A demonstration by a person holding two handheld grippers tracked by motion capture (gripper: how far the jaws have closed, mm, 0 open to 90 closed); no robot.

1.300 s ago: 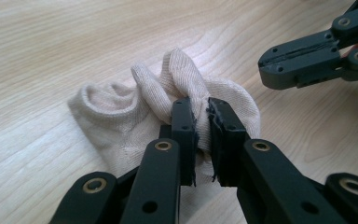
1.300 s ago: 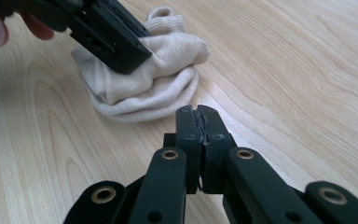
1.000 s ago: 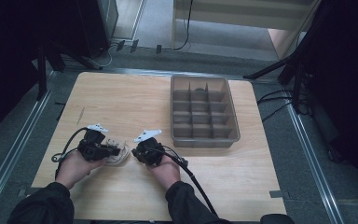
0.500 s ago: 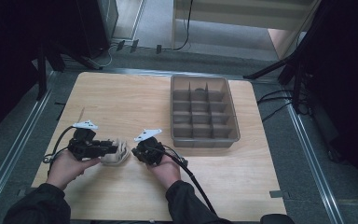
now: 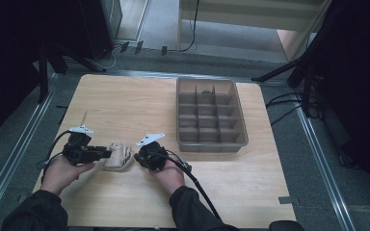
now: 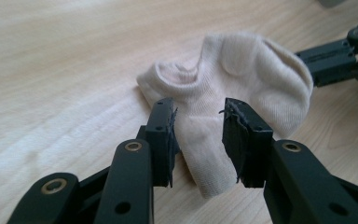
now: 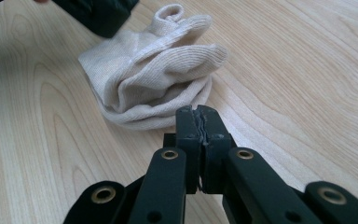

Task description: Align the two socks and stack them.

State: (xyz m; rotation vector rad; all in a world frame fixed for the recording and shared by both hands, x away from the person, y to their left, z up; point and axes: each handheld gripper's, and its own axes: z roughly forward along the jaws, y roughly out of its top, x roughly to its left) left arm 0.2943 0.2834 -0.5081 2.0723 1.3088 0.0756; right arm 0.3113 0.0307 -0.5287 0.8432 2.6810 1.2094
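**— What changed since a second ago?**

Since the earlier high view, my left gripper (image 5: pixel 107 153) has slid toward the left of the frame, away from the sock (image 5: pixel 119 156), and its jaws have just been opening. They stand about half apart now, with the sock's folded edge lying between the pads (image 6: pixel 164 135) but not pinched. So I'd say I have let go on that side.

**— And the sock itself?**

It lies bunched on the table (image 5: pixel 125 110), lower left of the high view, between my two hands. In the left gripper view it is a cream ankle sock (image 6: pixel 233 88), folded over itself in the middle of the frame.

**— Your right side?**

My right gripper (image 7: pixel 200 122) has its jaws pressed together with nothing between them, tip just beside the sock's lower fold, touching or nearly; I can't tell which.

**— Which step is this, then?**

Folding or bundling, I judge, with a regrip pending. Next I'd need a fresh hold on a loose edge with the left gripper. The divided tray (image 5: pixel 211 115) at upper right sits well apart, so carrying it there would come later.
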